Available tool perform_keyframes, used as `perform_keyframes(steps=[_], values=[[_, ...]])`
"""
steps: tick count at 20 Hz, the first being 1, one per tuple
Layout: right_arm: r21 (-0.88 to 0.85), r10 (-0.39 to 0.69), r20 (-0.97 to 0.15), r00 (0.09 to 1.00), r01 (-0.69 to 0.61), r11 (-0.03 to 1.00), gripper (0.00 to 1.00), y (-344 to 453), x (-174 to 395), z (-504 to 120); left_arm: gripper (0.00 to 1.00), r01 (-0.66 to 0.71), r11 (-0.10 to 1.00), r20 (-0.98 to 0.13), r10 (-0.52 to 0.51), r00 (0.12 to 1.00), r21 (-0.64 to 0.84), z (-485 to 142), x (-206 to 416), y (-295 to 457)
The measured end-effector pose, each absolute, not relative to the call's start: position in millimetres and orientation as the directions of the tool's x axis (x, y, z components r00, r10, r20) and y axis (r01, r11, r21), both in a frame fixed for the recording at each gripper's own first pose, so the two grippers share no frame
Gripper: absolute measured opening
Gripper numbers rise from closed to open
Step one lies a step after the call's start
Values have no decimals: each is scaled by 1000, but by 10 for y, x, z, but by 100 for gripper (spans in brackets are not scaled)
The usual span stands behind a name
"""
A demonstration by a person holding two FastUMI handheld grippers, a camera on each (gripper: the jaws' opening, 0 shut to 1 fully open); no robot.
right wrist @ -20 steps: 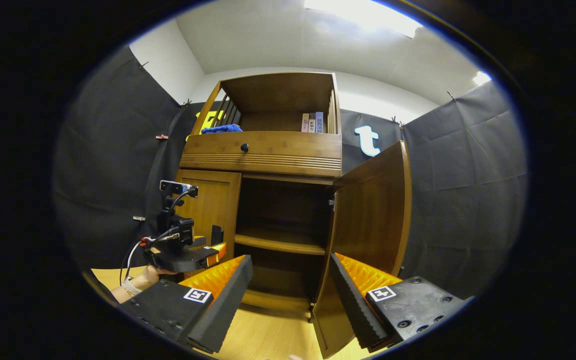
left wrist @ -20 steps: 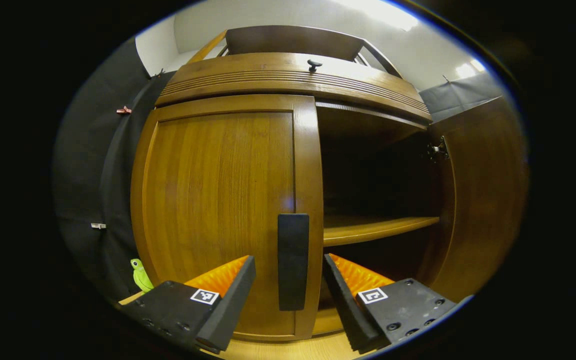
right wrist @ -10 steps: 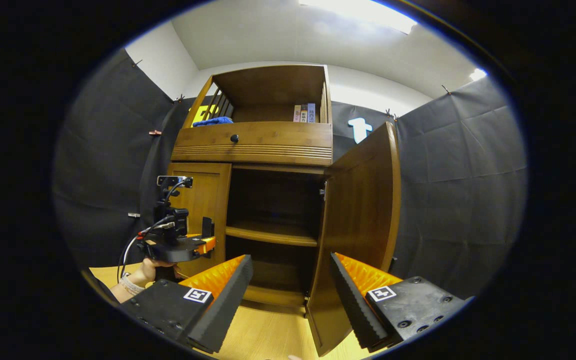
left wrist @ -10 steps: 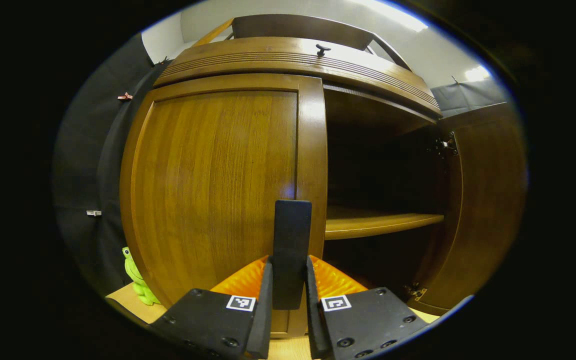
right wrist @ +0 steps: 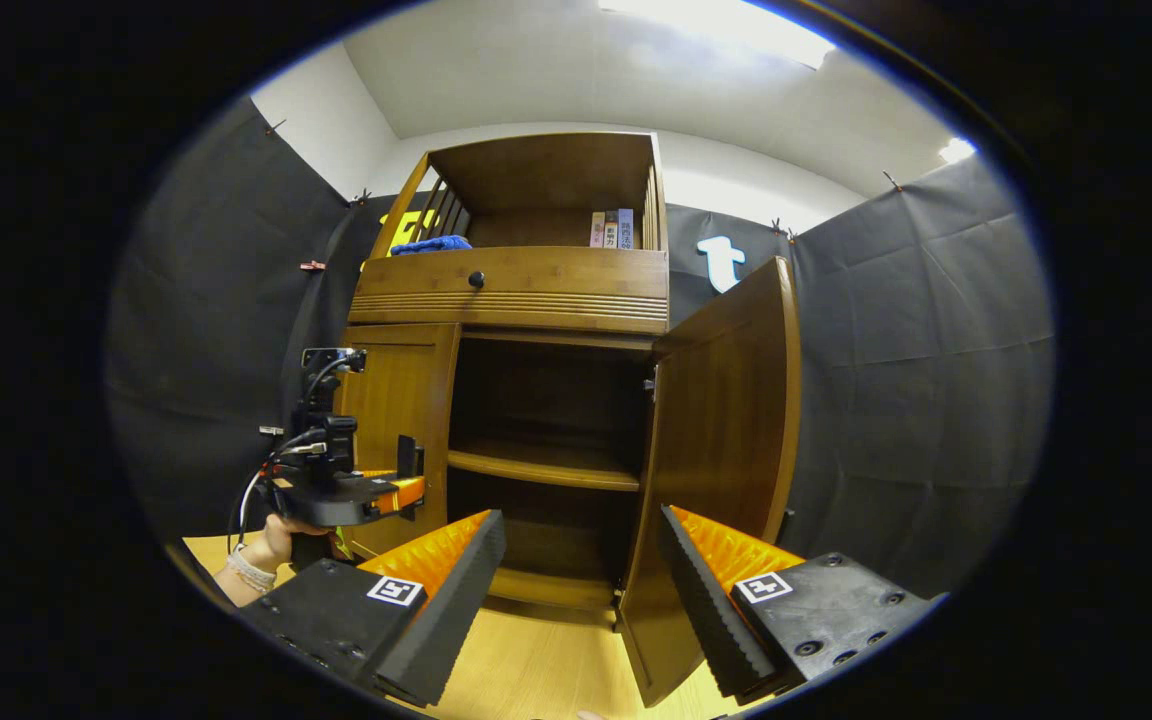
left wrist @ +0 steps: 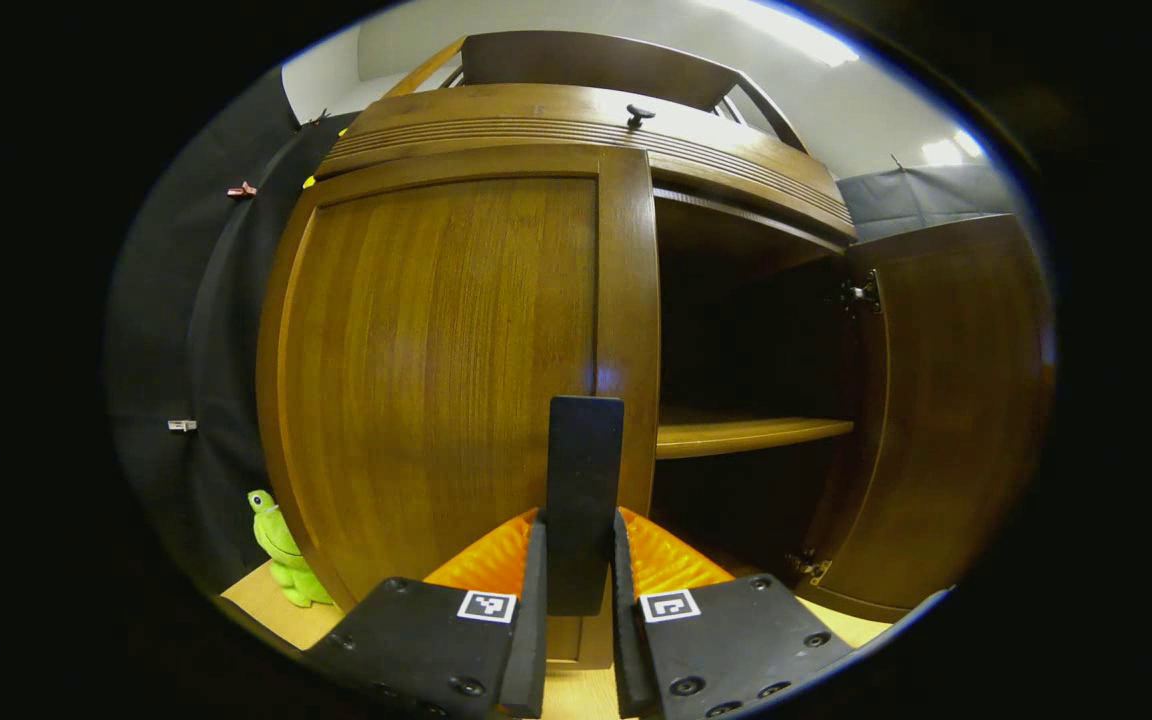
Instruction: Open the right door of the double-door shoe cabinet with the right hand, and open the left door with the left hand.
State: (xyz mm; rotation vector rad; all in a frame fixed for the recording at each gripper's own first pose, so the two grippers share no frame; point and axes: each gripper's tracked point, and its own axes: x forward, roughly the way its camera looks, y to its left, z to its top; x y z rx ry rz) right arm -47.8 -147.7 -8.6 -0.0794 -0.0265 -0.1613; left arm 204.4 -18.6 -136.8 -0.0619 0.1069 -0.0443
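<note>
Left claw (left wrist: 577, 600) clamped, both fingers pressing the dark handle (left wrist: 584, 470) on the left door (left wrist: 436, 350) of the shoe cabinet (right wrist: 526, 300). Right claw (right wrist: 581, 590) spread wide, holding nothing, just short of the right door (right wrist: 726, 450), swung open beside the cabinet's shelf (right wrist: 546, 465).

No text can be read for certain. In the right gripper view, three books (right wrist: 612, 229) stand on the cabinet's top shelf, upper centre of the frame; their spines carry characters too small to make out. Square black-and-white coded markers (left wrist: 487, 606) sit on the gripper bodies at the bottom of both views, patterns rather than letters or numbers.
</note>
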Motion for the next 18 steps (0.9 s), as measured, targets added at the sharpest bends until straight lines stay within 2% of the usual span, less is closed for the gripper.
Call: perform_keyframes(steps=[1, 2, 4, 6, 18], values=[[-77, -157, 30, 987, 159, 984, 99, -1441, -485, -90, 32, 49, 996, -106, -56, 993, -69, -1356, 1972, -177], [-77, -153, 28, 988, 155, 985, 95, -1405, -495, -91, 32, 57, 996, -107, -64, 992, -74, -1353, 1911, -165], [-81, -144, 24, 989, 145, 986, 95, -1310, -505, -94, 31, 66, 995, -106, -74, 992, -80, -1341, 1789, -142], [-90, -135, 20, 991, 137, 987, 99, -1242, -518, -99, 30, 73, 994, -104, -81, 991, -80, -1327, 1672, -113], [-83, -79, 15, 997, 80, 993, 96, -892, -596, -95, 30, 79, 991, -120, -92, 989, -104, -1266, 1033, 160]])
